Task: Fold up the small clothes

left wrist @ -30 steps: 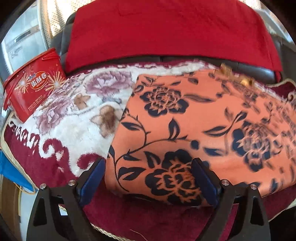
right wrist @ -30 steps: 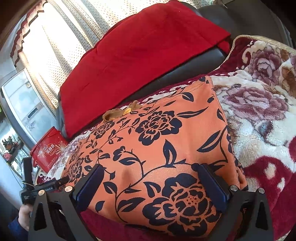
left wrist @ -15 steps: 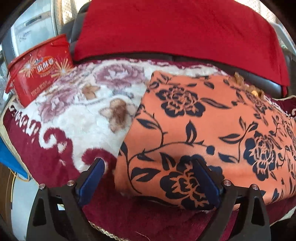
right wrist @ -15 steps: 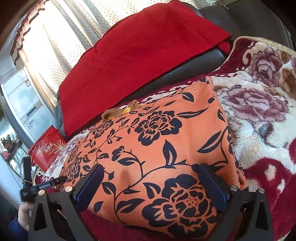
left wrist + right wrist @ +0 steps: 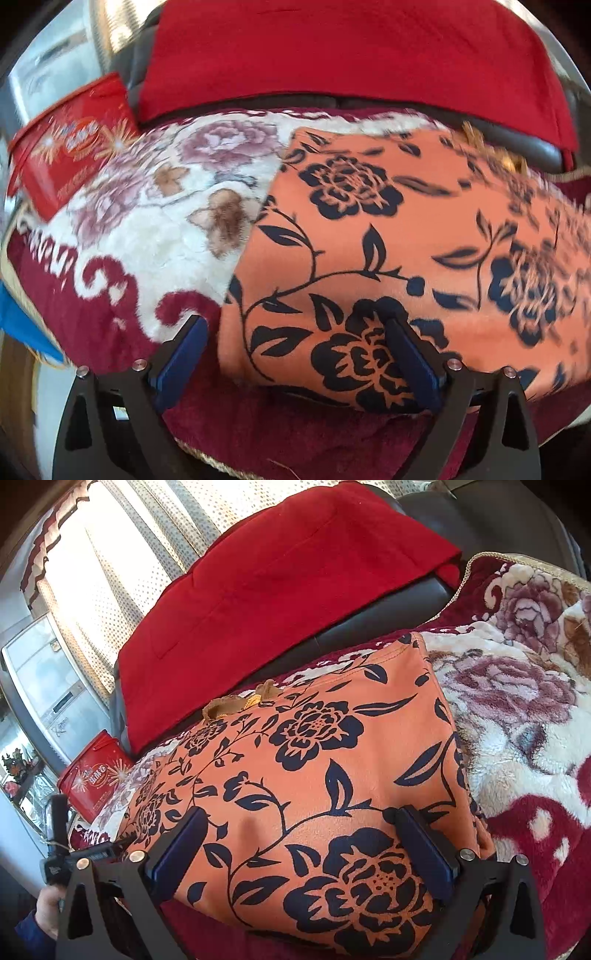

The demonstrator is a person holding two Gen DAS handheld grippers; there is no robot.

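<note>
The orange floral garment (image 5: pixel 388 236) lies flat on the plush floral blanket (image 5: pixel 155 221) that covers the sofa seat. It appears already doubled: edges squared, bulk even, a tan ruffled trim (image 5: pixel 240 701) poking out at its far edge towards the backrest. Dark navy rose print shows across the whole upper face.

Left tongs (image 5: pixel 295 354): spread wide, gripping nothing. The left pad sits over the maroon blanket border just off the garment's near-left corner; the right pad sits over the fabric. They straddle that corner, which would suit a pinch on the near hem. Whether the pads touch cloth cannot be told. This view is blurred.

Right tongs (image 5: pixel 299 849): also spread wide and empty, both pads over the garment's near edge towards its right side. Together the two tools stand at the two near corners, the stance for lifting the hem and carrying it to the far edge. My judgement: next fold not yet begun.

Outward: a red cloth (image 5: pixel 280 590) drapes the dark leather backrest (image 5: pixel 369 624) behind the garment. A red printed tub (image 5: pixel 92 771) stands at the blanket's left end, well apart from the garment. In the right wrist view, a hand (image 5: pixel 48 904) at lower left holds the other tool's handle. Dotted curtains (image 5: pixel 129 554) hang behind, with a grey appliance (image 5: pixel 40 686) beside them.

Risk, as I judge it: the plush pile may catch in a low pinch.
</note>
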